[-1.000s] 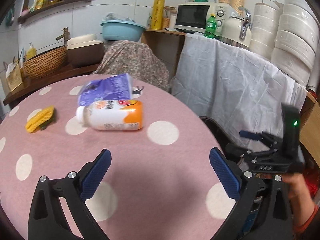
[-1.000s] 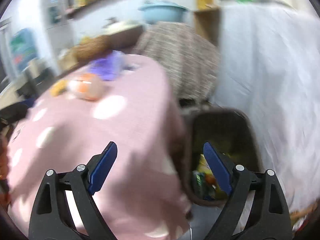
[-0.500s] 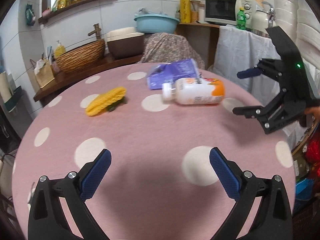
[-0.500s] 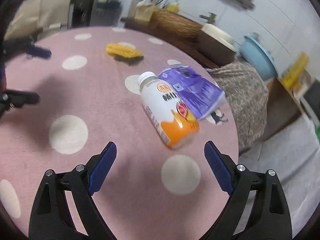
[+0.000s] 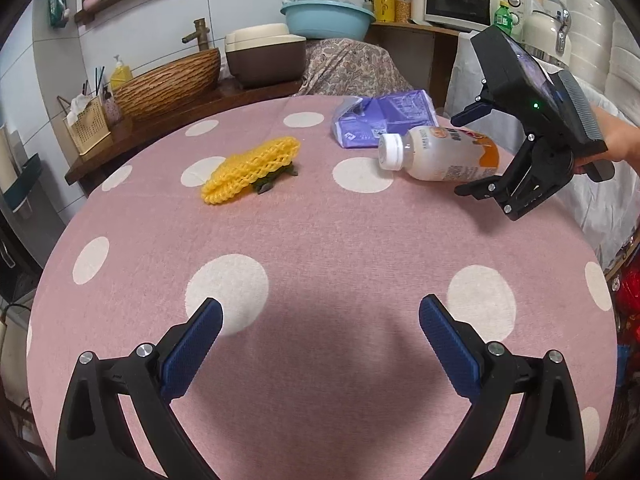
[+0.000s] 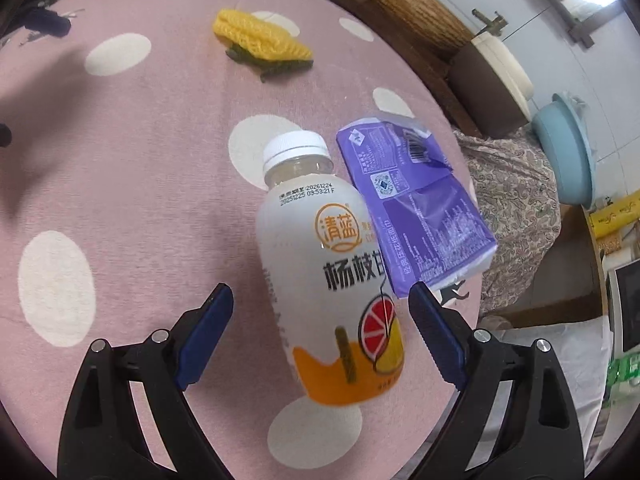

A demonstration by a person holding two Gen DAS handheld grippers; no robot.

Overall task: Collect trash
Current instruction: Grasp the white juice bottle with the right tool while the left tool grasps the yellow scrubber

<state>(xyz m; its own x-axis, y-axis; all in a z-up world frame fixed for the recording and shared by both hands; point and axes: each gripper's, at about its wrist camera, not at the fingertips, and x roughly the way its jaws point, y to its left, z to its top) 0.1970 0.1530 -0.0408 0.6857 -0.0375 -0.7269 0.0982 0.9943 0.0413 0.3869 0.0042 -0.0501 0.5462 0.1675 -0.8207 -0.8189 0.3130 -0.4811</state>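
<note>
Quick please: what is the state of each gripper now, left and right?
Left gripper: open, holding nothing, above the pink table.
Right gripper: open, jaws on either side of the lying bottle, not closed on it.

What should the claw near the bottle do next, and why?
Probably ease the right gripper a little further forward and close it on the drink bottle. The bottle lies on its side on the polka-dot tablecloth, already between the open jaws, but neither blue pad touches it yet.
</note>
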